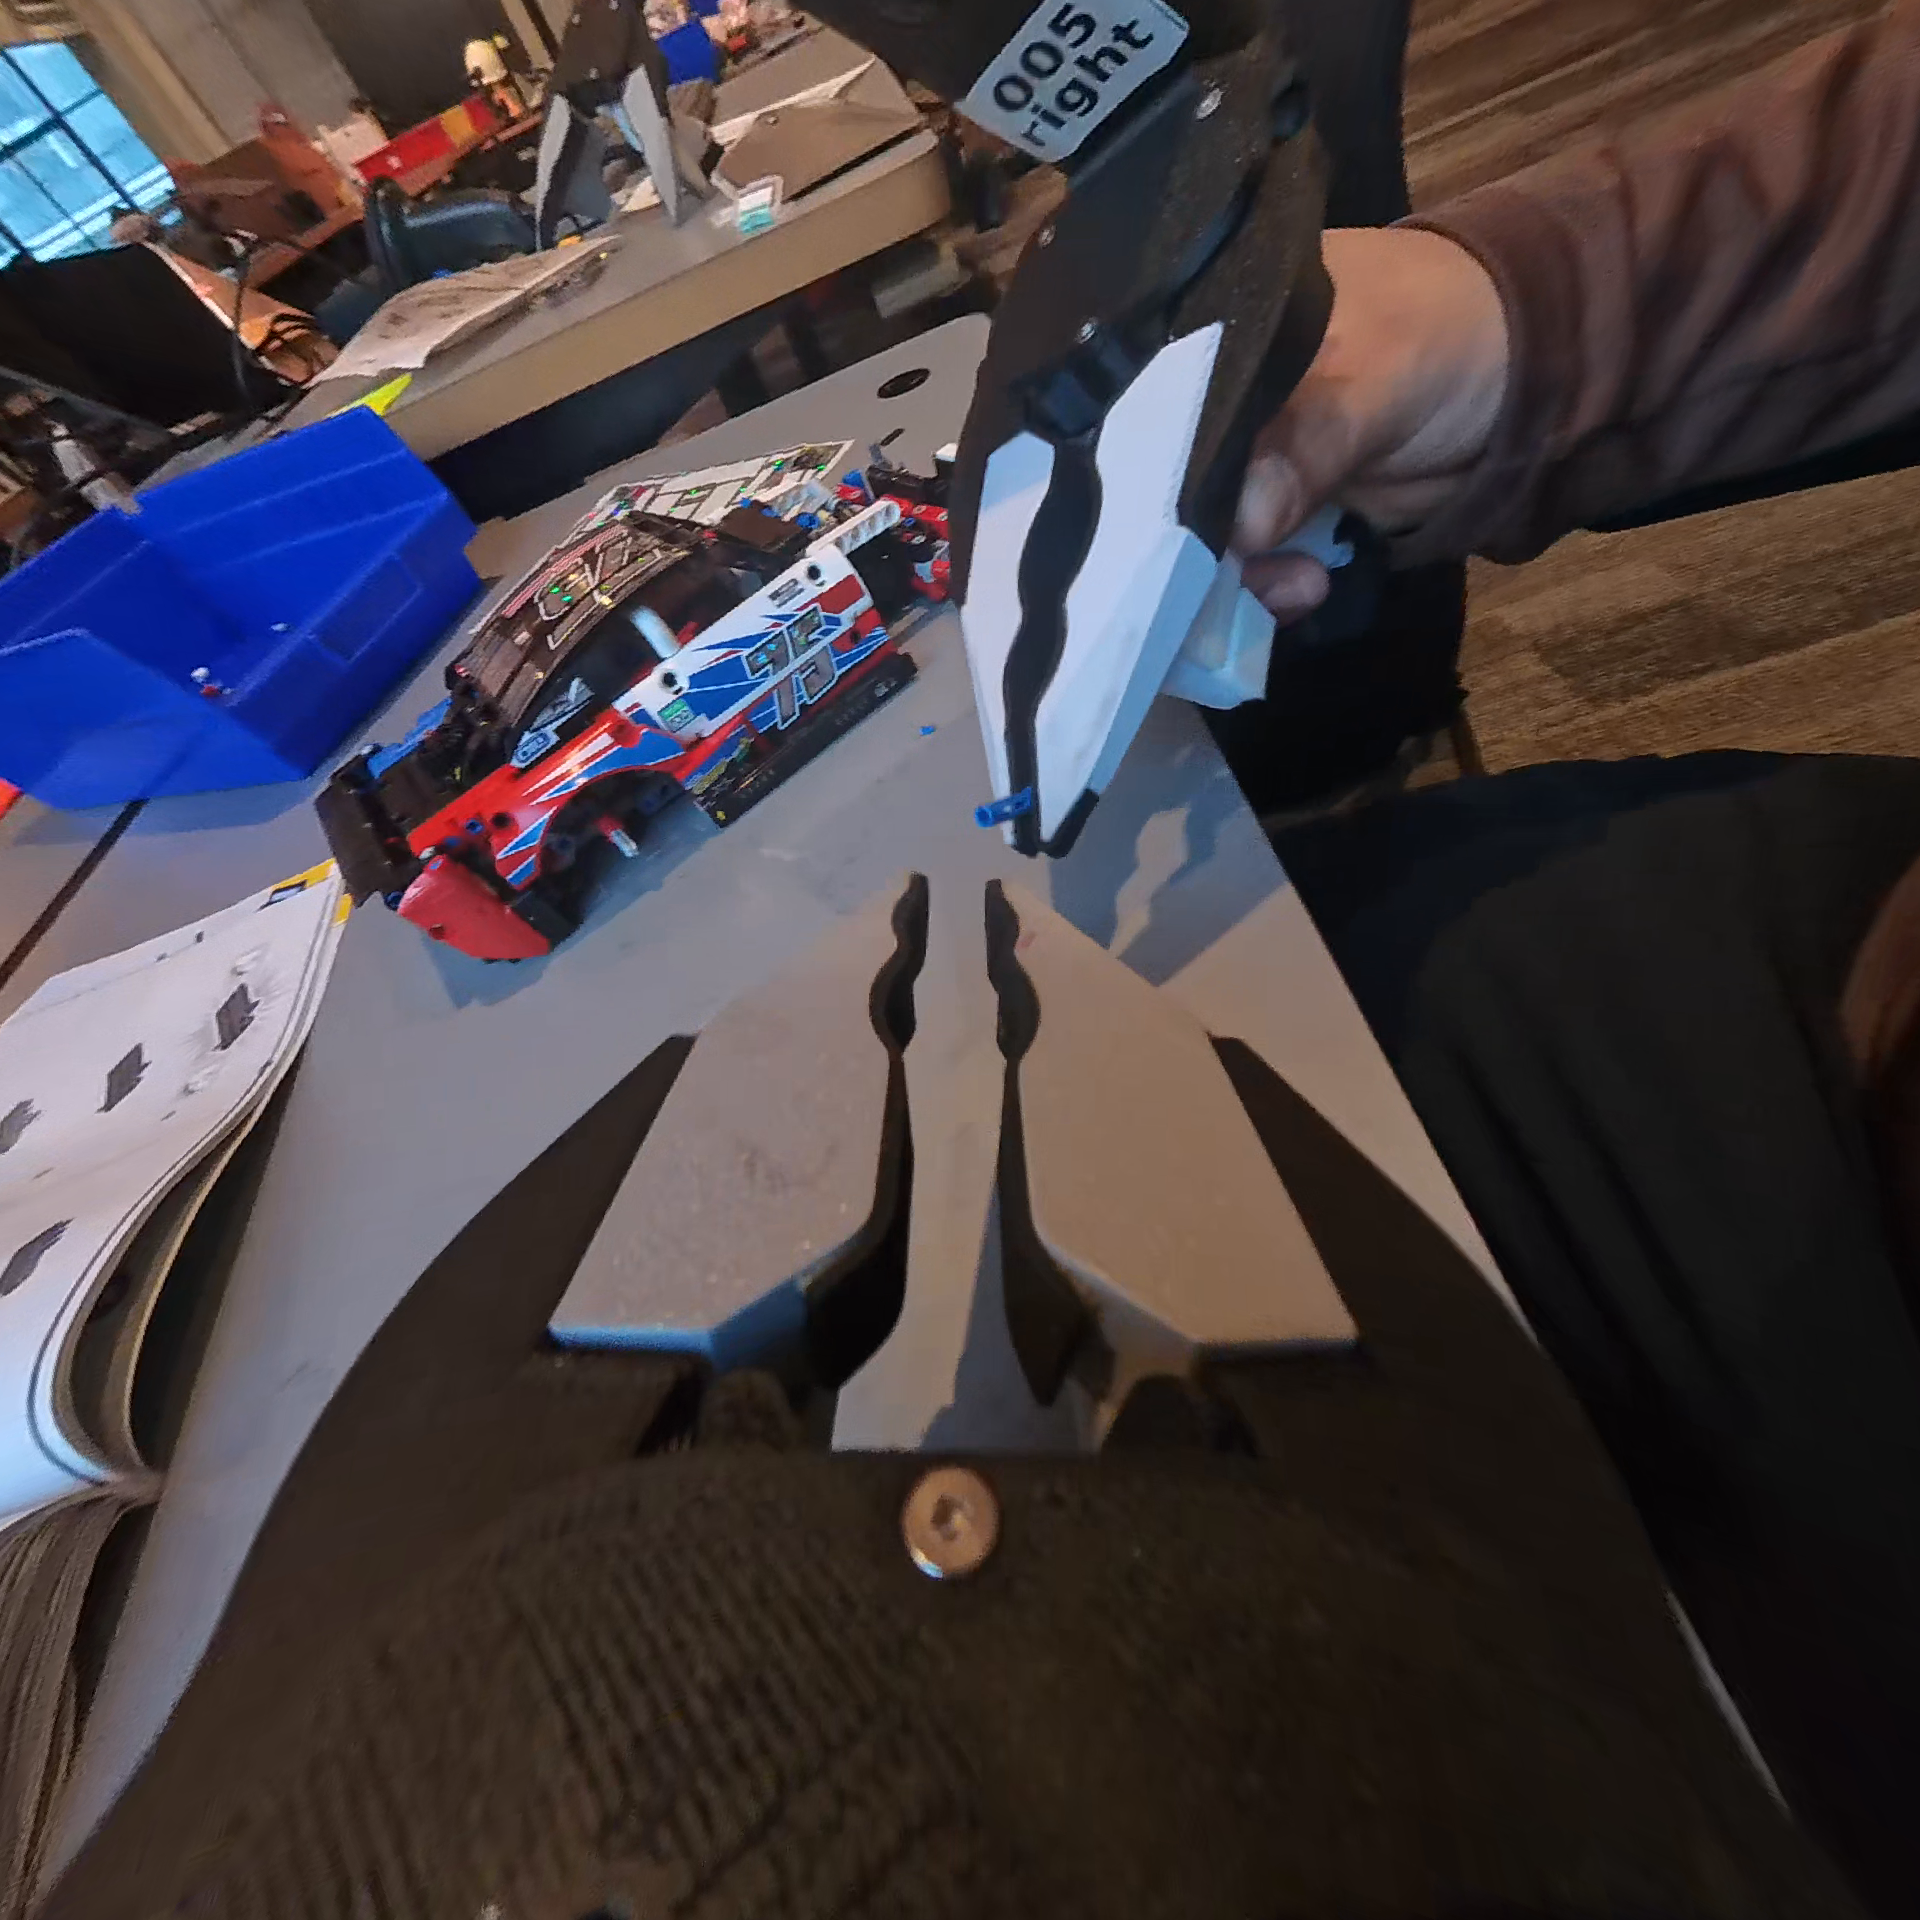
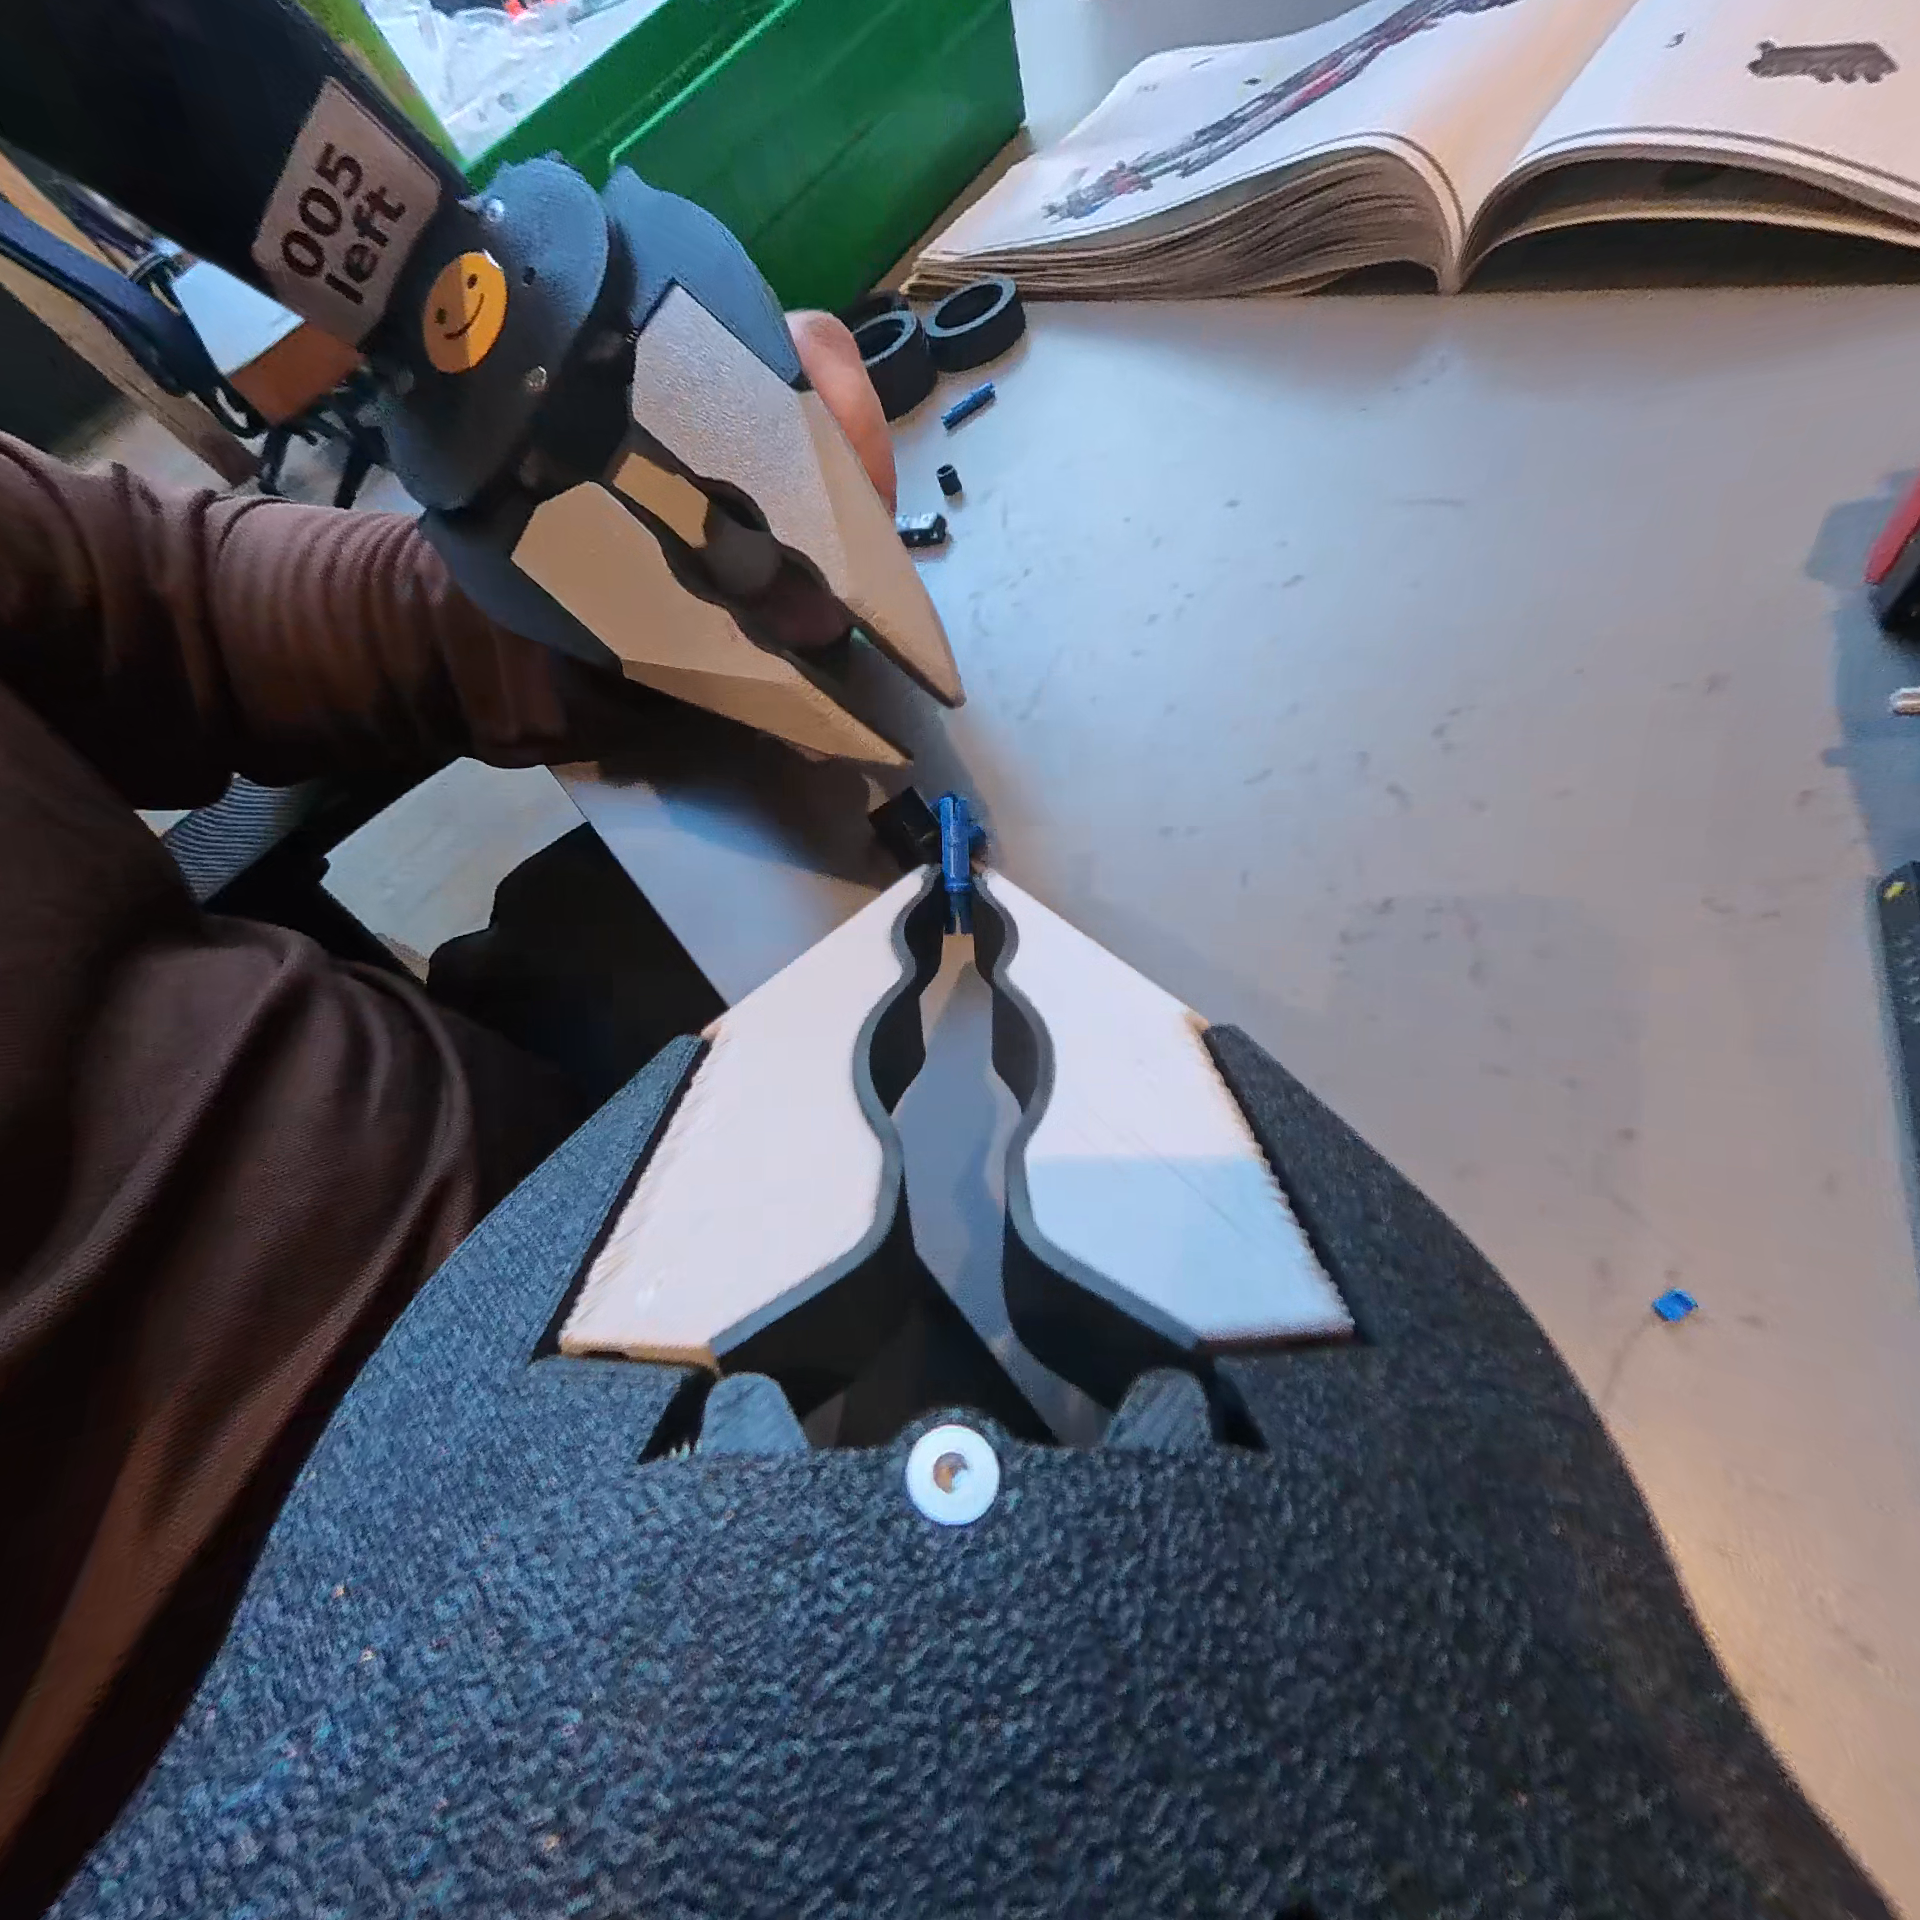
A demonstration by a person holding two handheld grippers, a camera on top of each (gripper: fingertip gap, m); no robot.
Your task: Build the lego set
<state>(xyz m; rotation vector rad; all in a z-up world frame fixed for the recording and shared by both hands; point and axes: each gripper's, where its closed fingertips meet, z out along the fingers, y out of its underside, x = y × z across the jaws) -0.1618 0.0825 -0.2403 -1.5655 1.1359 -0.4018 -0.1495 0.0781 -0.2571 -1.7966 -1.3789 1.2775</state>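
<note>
The red, white and blue lego car [image 1: 623, 707] stands on the grey table [image 1: 468, 1039], without wheels. My right gripper [image 2: 956, 883] is shut on a small blue pin [image 2: 954, 842], which sticks out past its tips. It also shows in the left wrist view [image 1: 1023, 831] with the pin [image 1: 1003, 808], held above the table's right edge, right of the car. My left gripper [image 1: 954, 894] is open by a narrow gap and empty. In the right wrist view it [image 2: 925, 722] points at the pin from the upper left, a short way off.
A blue bin [image 1: 229, 623] stands left of the car, with loose parts [image 1: 914, 520] and a sticker sheet [image 1: 727, 483] behind the car. An open instruction book [image 2: 1455, 135], a green bin [image 2: 790, 114], black tyres [image 2: 935, 332] and small loose pieces [image 2: 966, 403] lie on the table. A small black piece [image 2: 904, 821] sits by the pin. Both grippers' tips are close together, under 4 cm apart. Between my left fingertips and the small black piece [image 2: 904, 821] there is roughly 7 centimeters.
</note>
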